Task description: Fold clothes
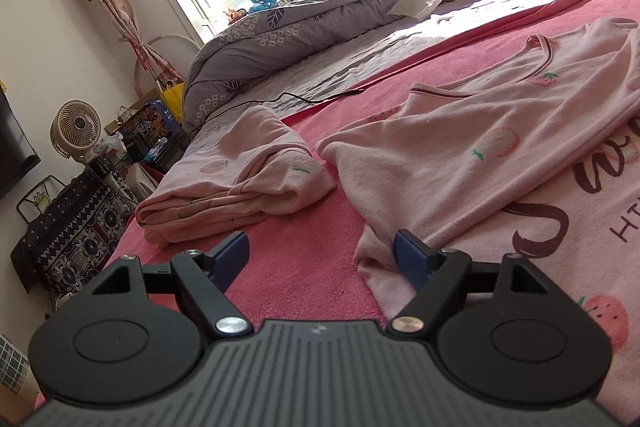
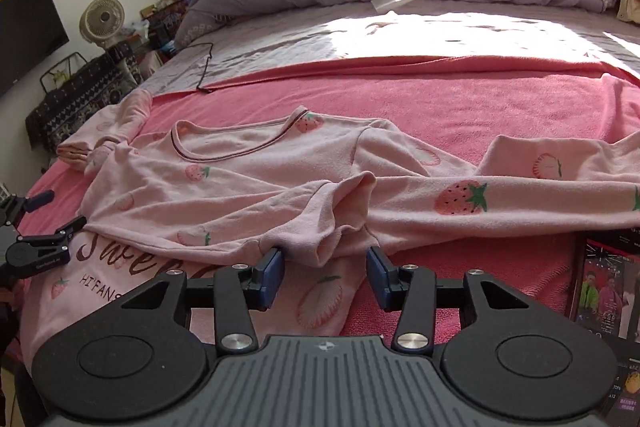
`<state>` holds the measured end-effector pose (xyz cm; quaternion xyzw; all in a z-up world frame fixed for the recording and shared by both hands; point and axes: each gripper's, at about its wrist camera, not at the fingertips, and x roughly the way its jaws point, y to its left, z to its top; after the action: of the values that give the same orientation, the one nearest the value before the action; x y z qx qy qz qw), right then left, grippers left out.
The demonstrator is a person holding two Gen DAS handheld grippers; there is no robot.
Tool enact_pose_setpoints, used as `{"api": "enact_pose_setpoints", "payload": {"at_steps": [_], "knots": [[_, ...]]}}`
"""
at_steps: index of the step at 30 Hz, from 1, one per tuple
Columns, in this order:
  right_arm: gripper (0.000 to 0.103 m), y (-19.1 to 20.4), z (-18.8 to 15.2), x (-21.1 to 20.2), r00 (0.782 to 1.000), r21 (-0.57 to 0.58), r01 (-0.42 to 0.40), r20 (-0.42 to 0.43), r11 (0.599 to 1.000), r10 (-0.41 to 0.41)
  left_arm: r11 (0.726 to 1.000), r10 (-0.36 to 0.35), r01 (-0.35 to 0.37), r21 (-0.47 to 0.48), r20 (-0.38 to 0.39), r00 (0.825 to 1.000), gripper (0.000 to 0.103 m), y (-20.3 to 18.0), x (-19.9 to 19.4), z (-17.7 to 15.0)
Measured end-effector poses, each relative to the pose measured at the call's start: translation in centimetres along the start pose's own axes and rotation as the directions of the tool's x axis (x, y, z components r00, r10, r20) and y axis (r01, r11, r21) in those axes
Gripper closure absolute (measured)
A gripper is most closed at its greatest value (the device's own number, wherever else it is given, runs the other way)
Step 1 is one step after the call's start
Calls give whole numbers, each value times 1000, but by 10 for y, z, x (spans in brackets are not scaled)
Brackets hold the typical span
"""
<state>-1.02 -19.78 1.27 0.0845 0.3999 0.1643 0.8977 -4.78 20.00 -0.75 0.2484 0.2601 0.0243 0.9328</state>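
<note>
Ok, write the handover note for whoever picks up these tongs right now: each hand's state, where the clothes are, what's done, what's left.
Left tongs: open, empty, low at the left hem edge of the pink strawberry top, one pad against the fabric.
Right tongs: open, straddling a bunched fold at the top's near edge, not clamped on it.
Clothes: top lies face up on the pink blanket, right sleeve spread sideways. Folded pink garment sits beside it, to the left.
Done: one piece folded.
Left: fold the top, sleeves first probably, then stack.
</note>
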Motion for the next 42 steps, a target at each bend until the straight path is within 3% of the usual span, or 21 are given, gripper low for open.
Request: {"api": "enact_pose_setpoints", "payload": {"at_steps": [2,4,7,9,11,13,15,18,20,21,22,23,26,31,34,37,42], "knots": [[57,-1,-1,-2,1000,-1,5,-7,1000,-5,1000,-10,10,-2,4,1000,21,3,-4,-2],[56,-4,-1,-10,998,-18,59,-9,998,-59,1000,-9,9,10,1,1000,15,8,-7,-9],[55,0,10,-22,991,-54,132,19,990,-131,999,-36,36,-20,10,999,14,20,-8,-19],[51,23,27,-22,993,-137,108,64,985,-100,996,-56,58,-68,19,998,13,24,-5,-22],[45,63,47,-9,995,-244,17,96,970,6,991,-76,79,-113,31,997,13,29,-2,-25],[42,114,63,20,987,-364,-99,85,926,139,988,-83,90,-125,59,995,13,32,-5,-24],[42,165,73,60,976,-456,-170,43,873,213,985,-98,107,-132,72,993,13,33,-5,-22],[42,228,81,119,960,-534,-254,-36,807,278,980,-127,132,-148,41,991,13,35,3,-21],[42,256,82,154,953,-544,-292,-97,786,286,973,-140,141,-181,21,990,10,38,8,-23],[43,266,81,168,953,-544,-299,-120,784,280,970,-134,132,-206,1,991,9,40,12,-25],[51,272,80,179,956,-539,-292,-135,790,261,960,-147,143,-239,0,989,9,45,13,-27],[73,278,79,190,959,-535,-284,-150,795,241,950,-159,153,-271,-1,987,9,49,14,-30],[88,286,81,199,965,-525,-263,-131,809,229,929,-149,145,-341,15,989,9,56,10,-39],[89,300,85,221,971,-535,-236,-100,811,216,918,-42,22,-396,-41,998,13,60,9,-42],[88,308,80,235,974,-540,-216,-58,814,220,905,-25,4,-426,-45,999,13,64,7,-45],[86,297,85,216,966,-502,-248,-59,829,253,894,-25,2,-448,-46,999,13,67,5,-48],[53,245,82,134,972,-534,-176,41,827,233,889,-33,9,-457,-44,998,13,68,3,-49]]}}
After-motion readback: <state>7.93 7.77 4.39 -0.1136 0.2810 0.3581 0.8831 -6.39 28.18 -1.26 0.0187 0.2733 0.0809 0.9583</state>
